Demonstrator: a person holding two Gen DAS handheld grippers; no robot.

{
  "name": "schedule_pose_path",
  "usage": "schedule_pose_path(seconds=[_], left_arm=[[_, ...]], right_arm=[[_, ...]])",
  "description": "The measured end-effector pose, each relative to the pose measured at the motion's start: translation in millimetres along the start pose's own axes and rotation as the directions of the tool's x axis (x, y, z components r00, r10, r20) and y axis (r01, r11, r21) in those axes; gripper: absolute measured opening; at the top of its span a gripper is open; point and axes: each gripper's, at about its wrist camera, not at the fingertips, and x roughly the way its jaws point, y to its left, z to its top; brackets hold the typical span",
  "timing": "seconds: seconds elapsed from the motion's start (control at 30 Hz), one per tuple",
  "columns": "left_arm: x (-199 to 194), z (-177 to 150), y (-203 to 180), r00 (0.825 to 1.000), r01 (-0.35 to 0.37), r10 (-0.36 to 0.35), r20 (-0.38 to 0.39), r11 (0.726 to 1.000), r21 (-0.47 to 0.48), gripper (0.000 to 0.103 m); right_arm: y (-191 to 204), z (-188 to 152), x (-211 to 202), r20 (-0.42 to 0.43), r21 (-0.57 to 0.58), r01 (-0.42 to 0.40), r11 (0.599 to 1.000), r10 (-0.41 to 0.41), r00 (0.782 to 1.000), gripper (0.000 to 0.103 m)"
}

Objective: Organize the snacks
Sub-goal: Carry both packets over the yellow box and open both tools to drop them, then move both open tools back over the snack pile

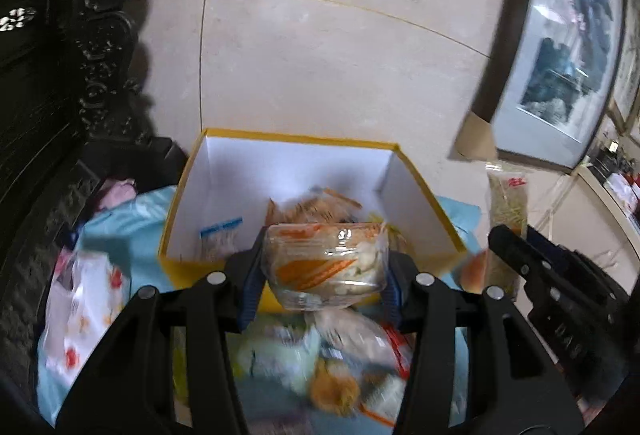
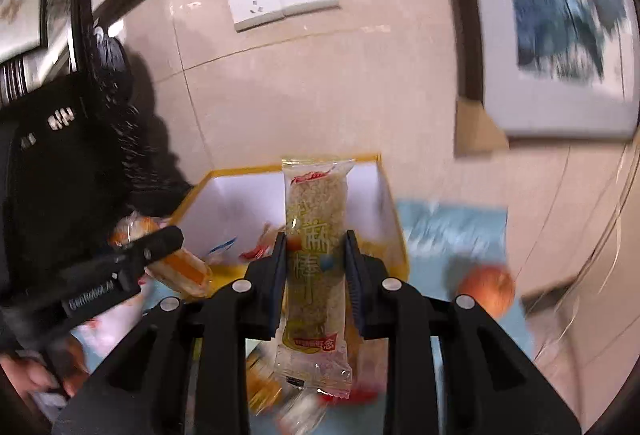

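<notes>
Two hand-held grippers, left hand-held gripper point(image 1: 324, 267) pinching one clear snack pack point(image 1: 326, 261), right hand-held gripper point(image 2: 316, 259) pinching one sesame bar point(image 2: 314, 255), one yellow box point(image 1: 192, 269)

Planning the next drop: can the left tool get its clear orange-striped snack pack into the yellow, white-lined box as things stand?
Probably yes. The left tool holds the clear orange-striped snack pack just before the yellow, white-lined box, whose open top shows free room.

Yellow box point(image 1: 224, 267) open on top, no lid; left half of its floor mostly bare bar a blue-striped packet point(image 1: 218, 235), snacks point(image 1: 316, 209) piled mid/right. Box backs close to the tiled wall point(image 1: 320, 75). Carved dark furniture point(image 1: 100, 47) crowds box's left side; framed picture point(image 1: 560, 55) overhangs its right. Loose packets point(image 1: 340, 363) litter the blue cloth point(image 1: 132, 227) at box's near edge.
</notes>
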Motion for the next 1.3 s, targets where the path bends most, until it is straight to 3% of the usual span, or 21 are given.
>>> schedule_pose_path(seconds=[0.17,0.27,0.3,0.33,0.37,0.4,0.47,0.57,0.63,0.73,0.8,0.87,1.1,1.3], left_arm=[[49,19,21,1.0,-0.019,0.019,-0.005,0.999,-0.03,0.049],[77,18,37,1.0,-0.019,0.019,-0.009,0.994,-0.109,0.052],[82,17,41,1.0,-0.026,0.025,-0.006,0.991,-0.134,0.058],[86,14,46,0.999,-0.031,0.032,0.0,0.987,-0.158,0.08],[87,12,48,0.999,-0.045,0.047,0.007,0.984,-0.173,0.094],[85,9,49,0.998,-0.053,0.058,0.026,0.982,-0.179,0.095],[80,7,48,0.998,-0.046,0.052,0.033,0.986,-0.157,0.095],[62,5,43,0.998,-0.055,0.057,0.019,0.993,-0.1,0.095],[47,3,41,0.998,-0.06,0.062,0.019,0.995,-0.081,0.095],[16,-6,38,0.998,-0.056,0.057,0.026,0.996,-0.066,0.098],[-2,-15,37,0.998,-0.061,0.063,0.023,0.996,-0.064,0.099],[-17,-26,37,0.998,-0.066,0.067,0.012,0.996,-0.064,0.1],[-57,-89,30,0.995,-0.096,0.095,-0.044,0.995,-0.02,0.1],[-56,-146,23,0.986,-0.097,0.099,-0.136,0.995,0.02,0.1]], right_arm=[[33,9,53,0.081,-0.218,0.083,0.972,-0.067,0.994,0.028],[49,3,73,0.14,-0.319,0.129,0.939,-0.088,0.986,0.028],[56,-2,82,0.153,-0.375,0.15,0.915,-0.099,0.983,0.032],[61,-7,88,0.164,-0.415,0.181,0.891,-0.123,0.979,0.037],[64,-11,92,0.18,-0.444,0.228,0.867,-0.163,0.97,0.051],[64,-15,92,0.2,-0.449,0.267,0.852,-0.196,0.96,0.056],[55,-15,84,0.193,-0.397,0.242,0.885,-0.177,0.965,0.056],[26,-6,63,0.126,-0.24,0.138,0.961,-0.11,0.986,0.057],[16,-4,46,0.105,-0.18,0.09,0.98,-0.072,0.992,0.059],[12,-14,16,0.104,-0.184,0.085,0.979,-0.066,0.992,0.06],[6,-24,-5,0.091,-0.149,0.047,0.988,-0.033,0.995,0.085],[5,-36,-22,0.094,-0.104,0.028,0.994,-0.018,0.995,0.101],[-7,-91,-62,0.014,0.017,-0.064,0.998,0.064,0.998,0.101],[-24,-132,-67,-0.06,0.217,-0.11,0.97,0.126,0.99,0.102]])
